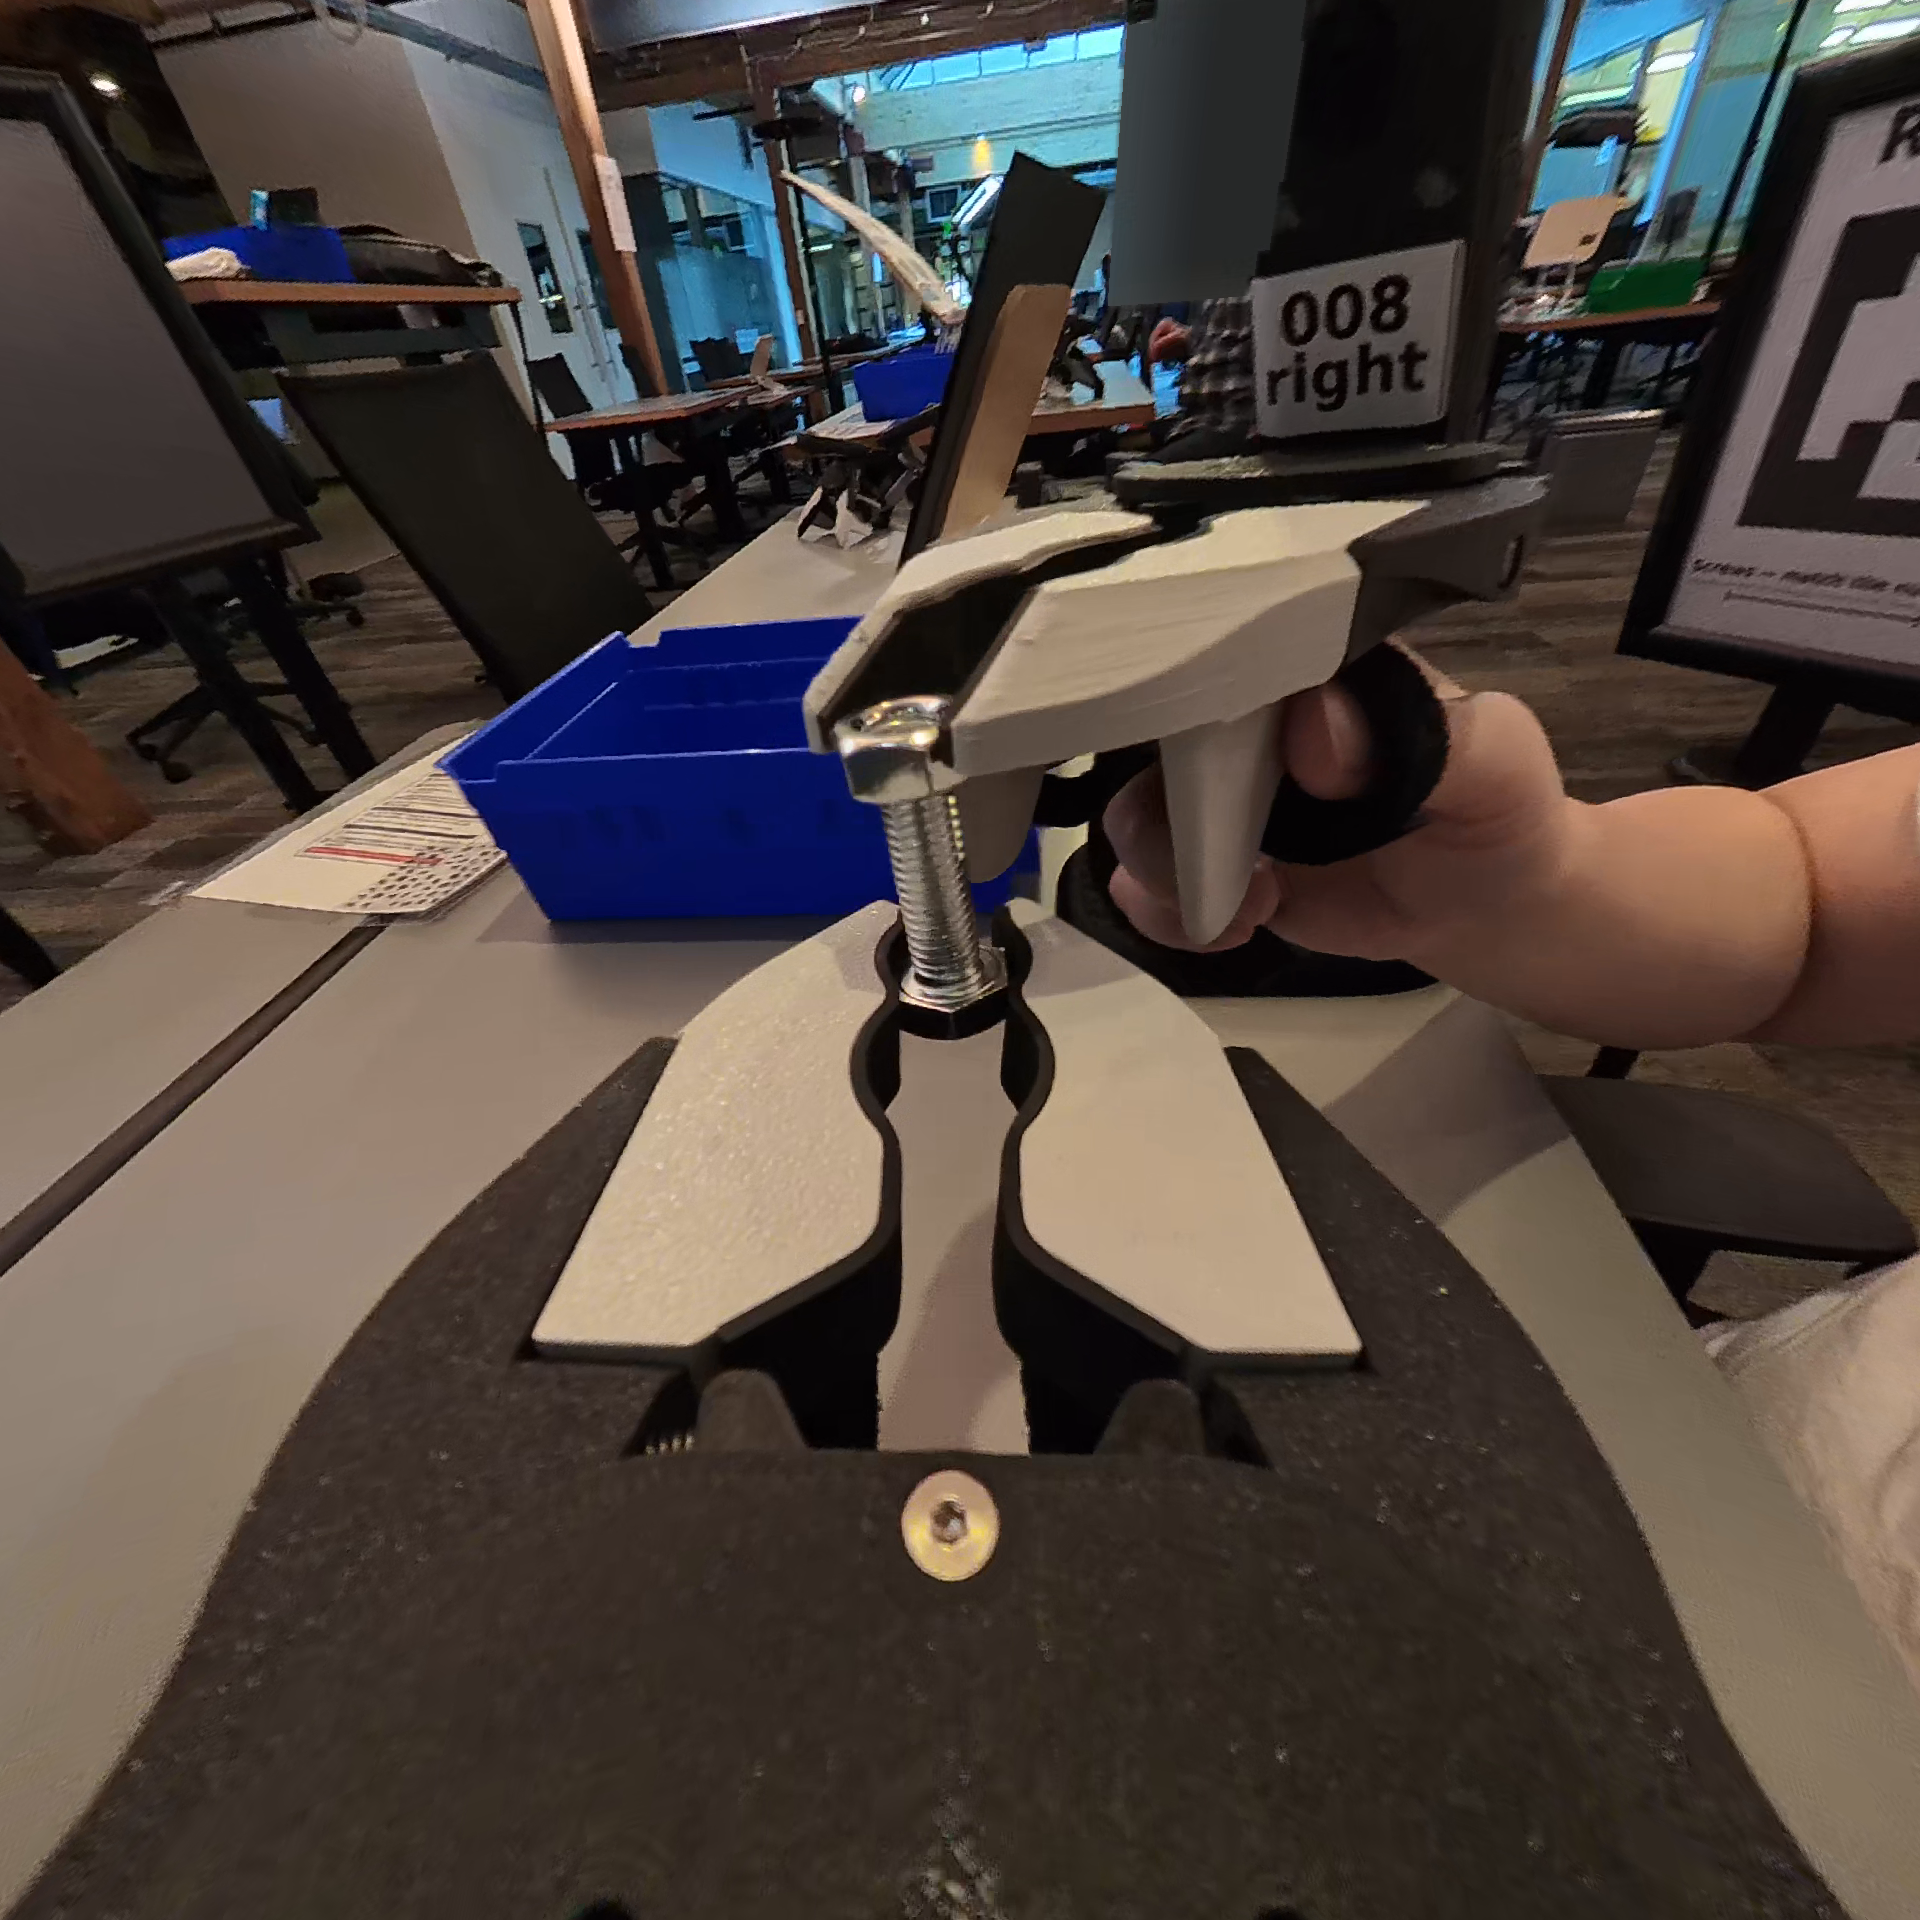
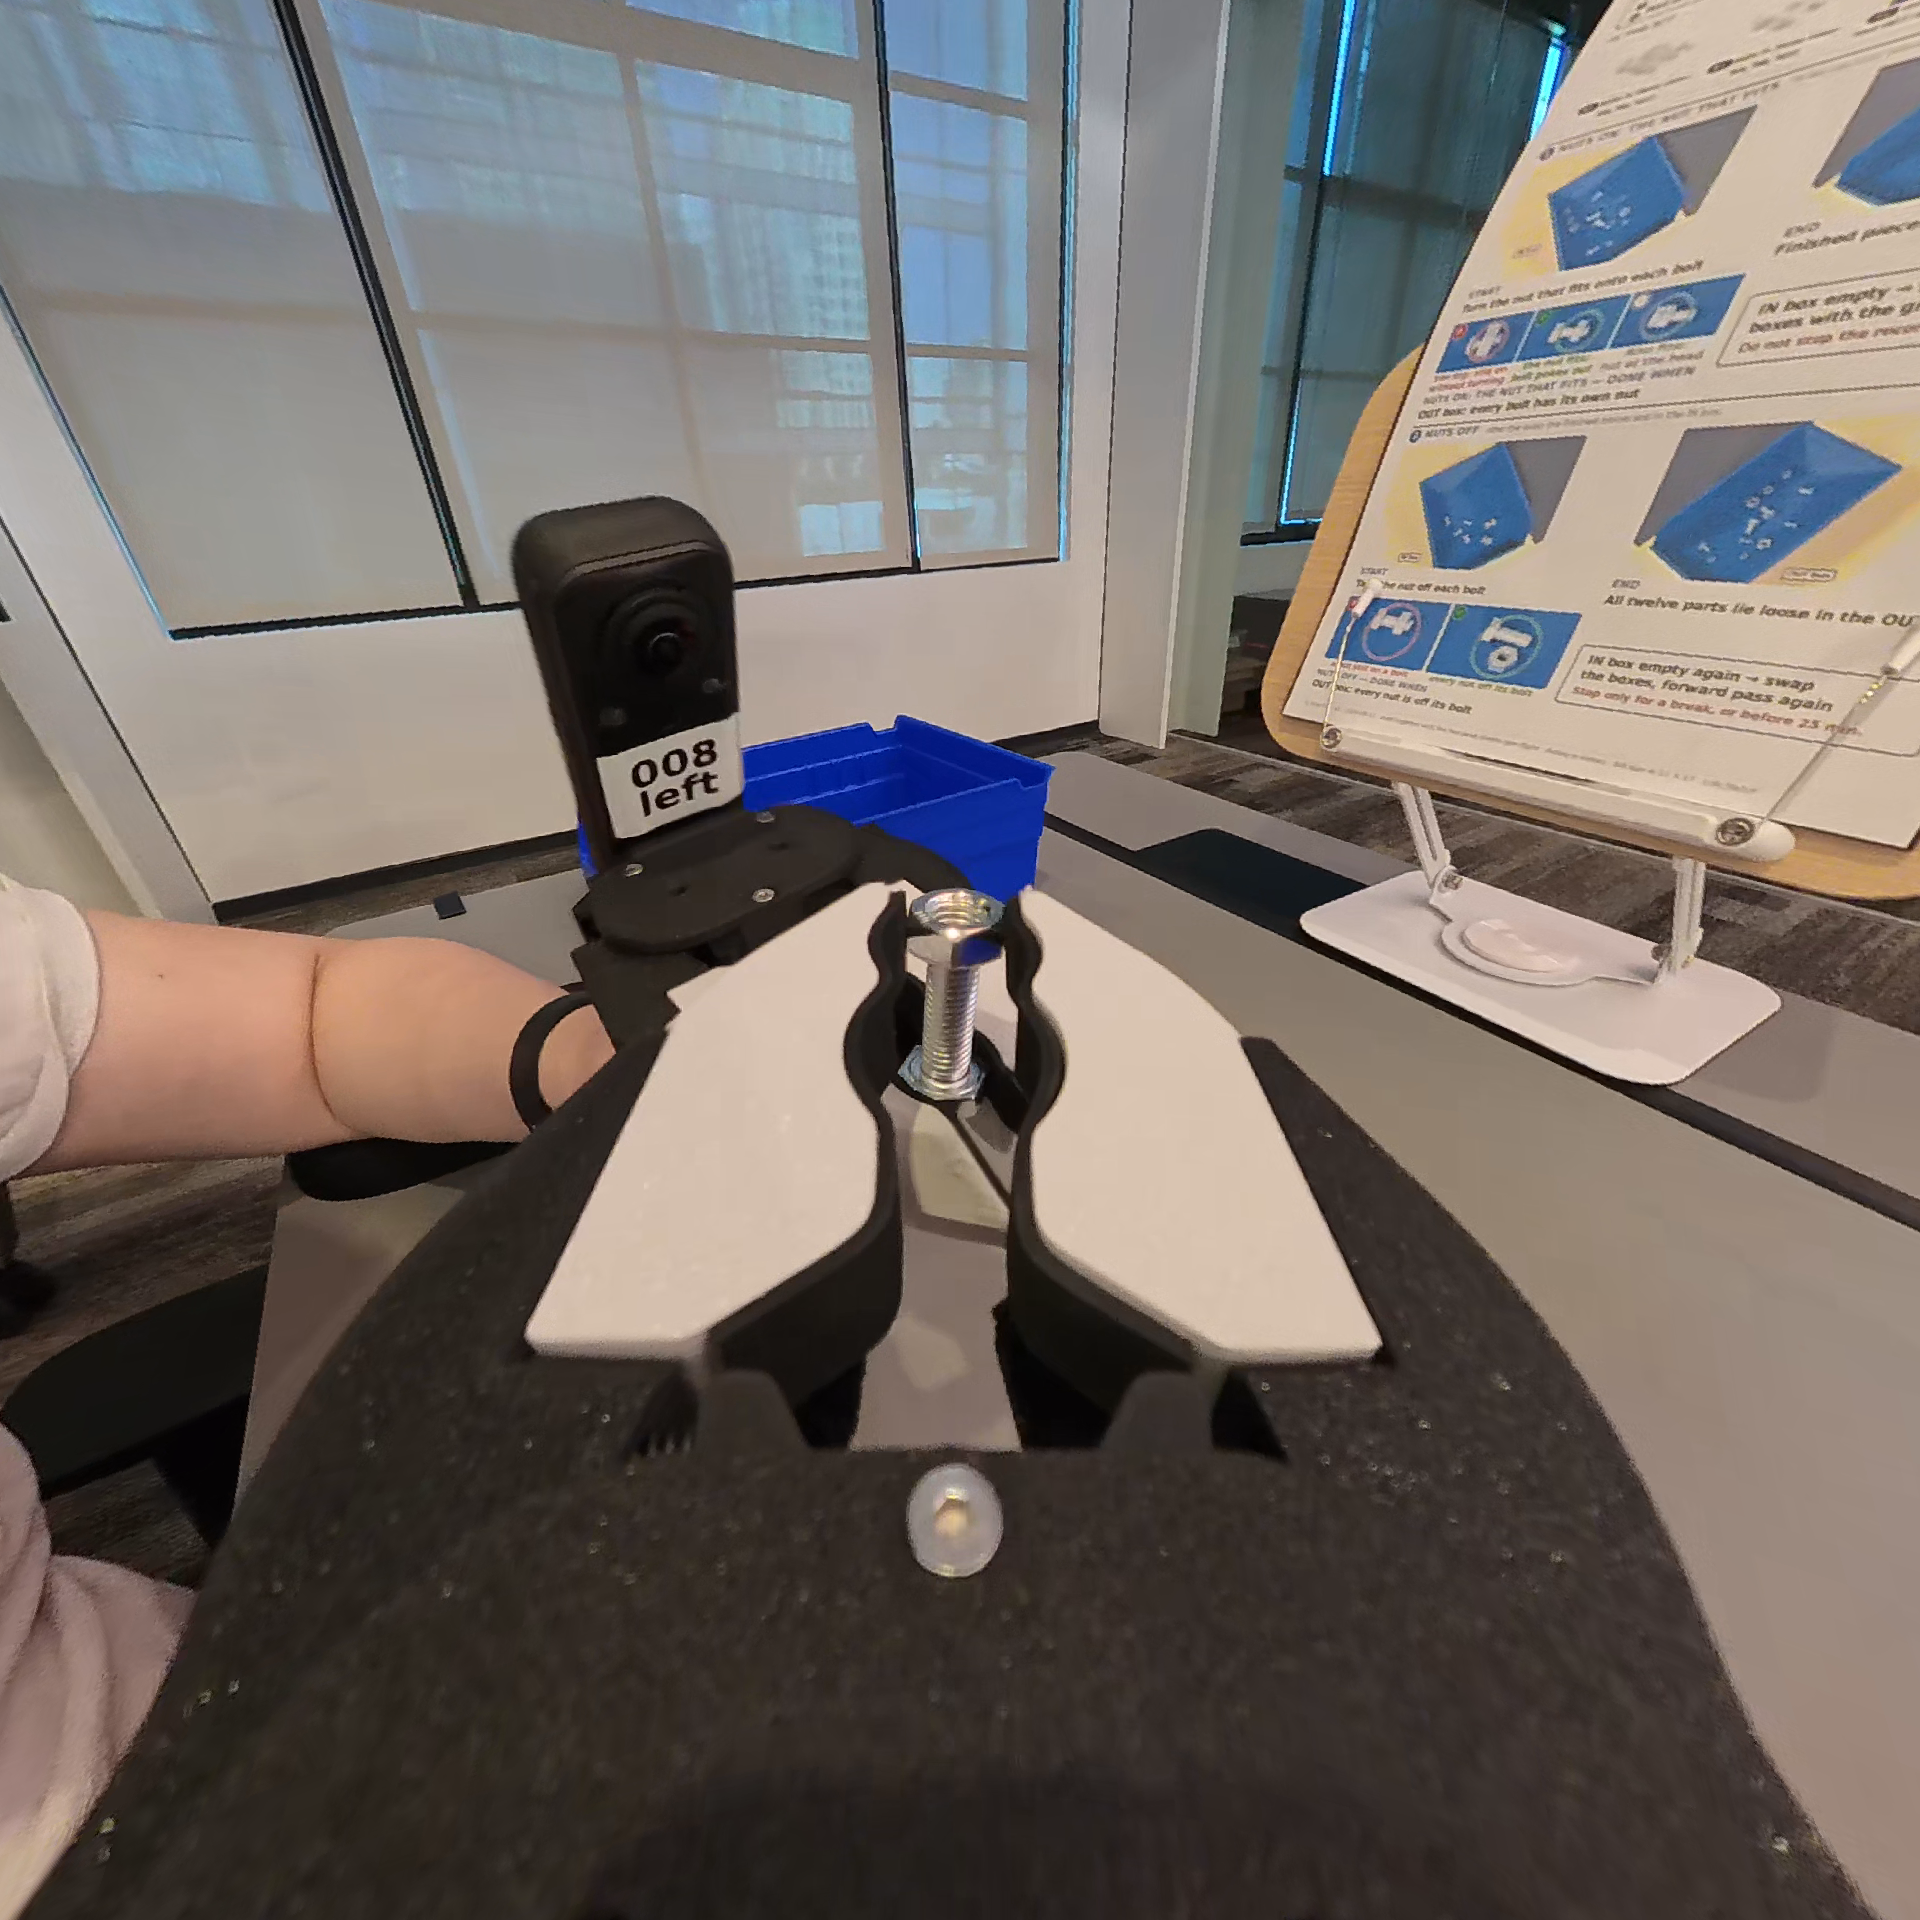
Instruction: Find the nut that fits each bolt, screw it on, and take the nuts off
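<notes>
Left hand-held gripper pinches the nut at the shank's lower end. Right hand-held gripper pinches the bolt by its hex head, held upright over the table. Steel: small, stiff, light, probably slick. Grip the flats, not the threads.

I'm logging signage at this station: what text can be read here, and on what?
I don't quote writing; these things bear it:
white label, left wrist view: sharp, readable.
second white label, right wrist view: sharp, readable.
instruction sheet on its stand: headings readable, fine print blurred.
framed sign: cut off, small print blurred.
paper beside the blue bin: too small.
</notes>
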Demonstrator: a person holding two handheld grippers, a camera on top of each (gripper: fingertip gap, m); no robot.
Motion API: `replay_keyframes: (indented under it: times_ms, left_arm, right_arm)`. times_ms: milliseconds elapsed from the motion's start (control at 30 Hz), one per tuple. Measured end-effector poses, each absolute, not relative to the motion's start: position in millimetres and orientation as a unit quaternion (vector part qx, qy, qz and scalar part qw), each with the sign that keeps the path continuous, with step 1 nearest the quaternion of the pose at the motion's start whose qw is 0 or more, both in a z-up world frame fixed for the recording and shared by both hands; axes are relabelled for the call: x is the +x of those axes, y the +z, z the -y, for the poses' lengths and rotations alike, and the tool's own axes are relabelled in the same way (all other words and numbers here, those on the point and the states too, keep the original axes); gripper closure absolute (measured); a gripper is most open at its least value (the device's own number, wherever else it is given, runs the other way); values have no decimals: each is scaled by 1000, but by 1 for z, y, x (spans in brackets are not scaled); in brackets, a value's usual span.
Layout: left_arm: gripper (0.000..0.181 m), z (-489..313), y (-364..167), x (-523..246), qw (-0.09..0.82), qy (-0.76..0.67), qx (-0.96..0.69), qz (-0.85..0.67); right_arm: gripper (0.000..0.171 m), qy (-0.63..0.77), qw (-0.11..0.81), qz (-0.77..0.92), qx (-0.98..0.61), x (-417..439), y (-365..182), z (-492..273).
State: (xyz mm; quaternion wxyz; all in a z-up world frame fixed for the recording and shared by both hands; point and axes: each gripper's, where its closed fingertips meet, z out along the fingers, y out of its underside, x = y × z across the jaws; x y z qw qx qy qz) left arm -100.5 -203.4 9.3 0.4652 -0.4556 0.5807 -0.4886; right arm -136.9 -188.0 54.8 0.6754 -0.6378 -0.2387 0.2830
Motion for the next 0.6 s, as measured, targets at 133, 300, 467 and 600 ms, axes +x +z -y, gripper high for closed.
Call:
replay_keyframes:
  times_ms: [133,300,467,600]
  left_arm:
    - [167,205,10,-101,461,-498,-451,-579]
    - [167,206,10,-101,461,-496,-450,-583]
    - [167,206,9,-101,459,-496,-449,-584]
    - [167,207,9,-101,458,-496,-448,-586]
  right_arm:
    - [154,283,677,244,-634,-137,56,189]
    - [154,276,677,254,-634,-137,55,189]
    - [154,272,677,259,-632,-137,55,190]
    - [152,274,685,260,-623,-135,59,192]
